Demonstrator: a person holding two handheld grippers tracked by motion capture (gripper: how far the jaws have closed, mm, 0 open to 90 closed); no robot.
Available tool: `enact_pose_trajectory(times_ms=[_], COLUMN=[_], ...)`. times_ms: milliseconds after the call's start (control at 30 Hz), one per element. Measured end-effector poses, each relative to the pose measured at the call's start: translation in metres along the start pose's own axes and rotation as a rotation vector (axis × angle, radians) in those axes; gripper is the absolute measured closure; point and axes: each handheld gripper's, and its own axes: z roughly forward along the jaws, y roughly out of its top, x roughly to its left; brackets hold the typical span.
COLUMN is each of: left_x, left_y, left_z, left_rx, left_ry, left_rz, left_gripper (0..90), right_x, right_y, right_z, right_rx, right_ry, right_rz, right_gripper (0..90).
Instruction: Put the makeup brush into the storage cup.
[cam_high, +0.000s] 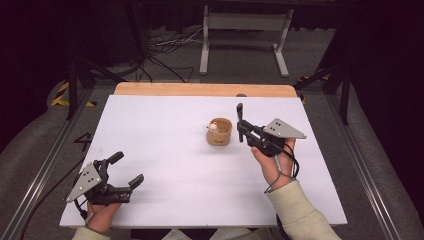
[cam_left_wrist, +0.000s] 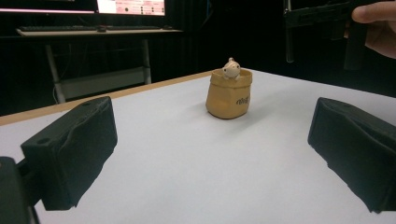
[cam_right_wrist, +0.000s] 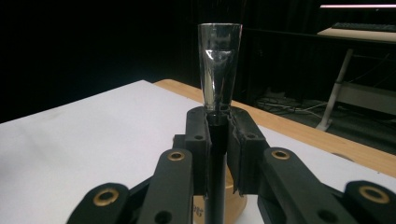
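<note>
**Right gripper clamped on a clear tube beside a small tan pot**

On the white table top (cam_high: 165, 150), a small tan pot (cam_high: 219, 132) a little right of centre, upright, with a tiny pale figurine (cam_high: 213, 128) peeping over its rim. From the left gripper view, dark lettering on the side of the pot, too small to read.

Just right of the pot, the right gripper (cam_high: 241, 131), held in the right hand (cam_high: 273, 165) and raised above the table, jaws closed narrow on a thin dark-looking tube (cam_high: 240, 113) pointing up. In the right gripper view, the same tube (cam_right_wrist: 219, 70) clear like glass or plastic, wider at the top, clamped between the two pads; the pot (cam_right_wrist: 233, 205) partly hidden under the jaws. Cannot tell if gripper and pot touch.

Near the front left corner, the left gripper (cam_high: 128, 170), jaws spread wide, nothing between them, well apart from the pot. Open white surface between this gripper and the pot.

Beyond the table, a wooden edge strip (cam_high: 205, 89), a white metal stand (cam_high: 245, 37) and loose cables (cam_high: 165, 47) on the grey floor. Far back in the left gripper view, a desk with a lit monitor (cam_left_wrist: 130, 6).
</note>
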Motion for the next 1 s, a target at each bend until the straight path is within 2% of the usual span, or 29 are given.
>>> enact_pose_trajectory(times_ms=[333,567,700,1000], left_x=[0.001,0.001,0.001,0.002], left_y=[0.0,-0.001,0.0,-0.001], left_z=[-0.001,-0.001,0.0,-0.001], left_rx=[-0.005,-0.003,-0.002,0.002], left_ry=[-0.007,-0.004,-0.005,-0.003], left_rz=[-0.007,-0.017,-0.013,-0.019], left_gripper=[1.9,2.1,2.1,2.2], right_x=[-0.006,-0.007,-0.007,-0.008], right_y=[0.001,0.001,0.002,0.005], right_z=[0.014,0.024,0.03,0.042], right_rx=[-0.026,-0.064,-0.069,-0.072], right_ry=[-0.018,0.002,0.006,-0.004], right_rz=[-0.009,-0.008,0.009,0.004], right_gripper=[79.4,79.3,79.3,79.3])
